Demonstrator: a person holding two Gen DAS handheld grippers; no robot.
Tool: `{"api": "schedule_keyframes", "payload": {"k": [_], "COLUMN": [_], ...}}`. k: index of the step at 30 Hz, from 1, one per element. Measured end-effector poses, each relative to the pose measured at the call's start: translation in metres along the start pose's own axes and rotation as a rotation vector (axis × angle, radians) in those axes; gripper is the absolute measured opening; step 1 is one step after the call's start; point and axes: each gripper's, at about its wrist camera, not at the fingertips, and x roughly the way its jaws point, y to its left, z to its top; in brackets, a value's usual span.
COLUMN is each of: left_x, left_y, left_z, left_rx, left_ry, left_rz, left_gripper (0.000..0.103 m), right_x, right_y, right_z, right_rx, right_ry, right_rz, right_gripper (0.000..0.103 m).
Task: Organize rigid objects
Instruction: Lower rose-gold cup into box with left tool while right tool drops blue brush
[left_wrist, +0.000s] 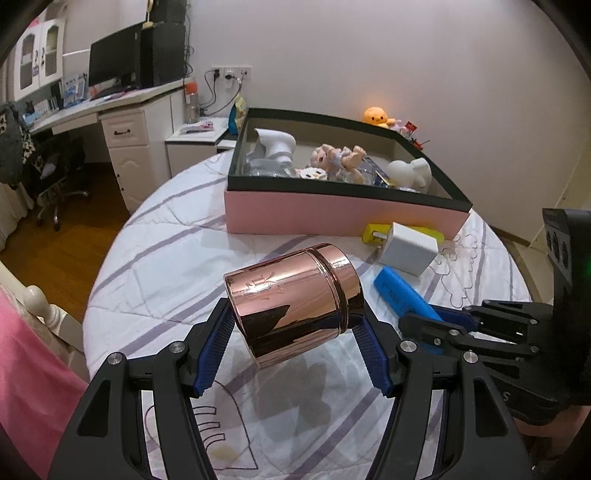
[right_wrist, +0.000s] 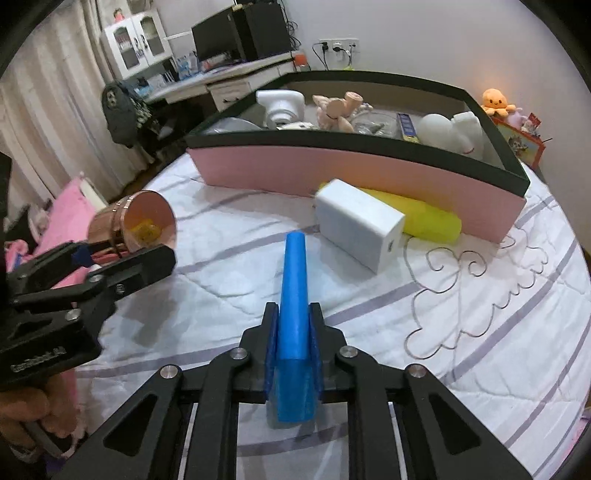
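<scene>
My left gripper (left_wrist: 291, 325) is shut on a shiny rose-gold canister (left_wrist: 293, 301), held tilted above the bed; it also shows in the right wrist view (right_wrist: 129, 225) with its open mouth toward the camera. My right gripper (right_wrist: 293, 325) is shut on a blue bar (right_wrist: 293, 291) that points forward; the bar also shows in the left wrist view (left_wrist: 402, 293). A white charger block (right_wrist: 360, 223) and a yellow cylinder (right_wrist: 428, 218) lie on the bed before the pink box (right_wrist: 332, 170).
The pink box with a black rim (left_wrist: 332, 214) holds a spray bottle (left_wrist: 275, 147), a doll (left_wrist: 340, 157) and a white toy (left_wrist: 412, 171). A desk with a monitor (left_wrist: 114, 62) stands back left. An orange plush (right_wrist: 495, 99) sits behind the box.
</scene>
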Motion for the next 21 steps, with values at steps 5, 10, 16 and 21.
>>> {"api": "schedule_keyframes", "payload": {"k": [5,10,16,21], "left_x": [-0.004,-0.008,-0.014,-0.017], "left_y": [-0.001,-0.005,-0.005,-0.007], "left_z": [0.001,0.003,0.008,0.015], "left_rx": [0.003,0.009,0.014,0.018], "left_ry": [-0.007,-0.015,-0.034,-0.049], "left_rz": [-0.005,-0.012,-0.012,-0.013], "left_gripper": [0.066,0.066,0.066,0.066], "right_x": [-0.015,-0.029,-0.046,-0.058], "right_y": [-0.002,-0.004,-0.001,0.001], "right_z": [-0.002,0.000,0.009,0.016], "right_rx": [0.028,0.031,0.017,0.008], "right_ry": [-0.034,-0.062,-0.103,-0.138], "right_rz": [0.037,0.029,0.027,0.020], "right_gripper": [0.015,0.015,0.015,0.015]}}
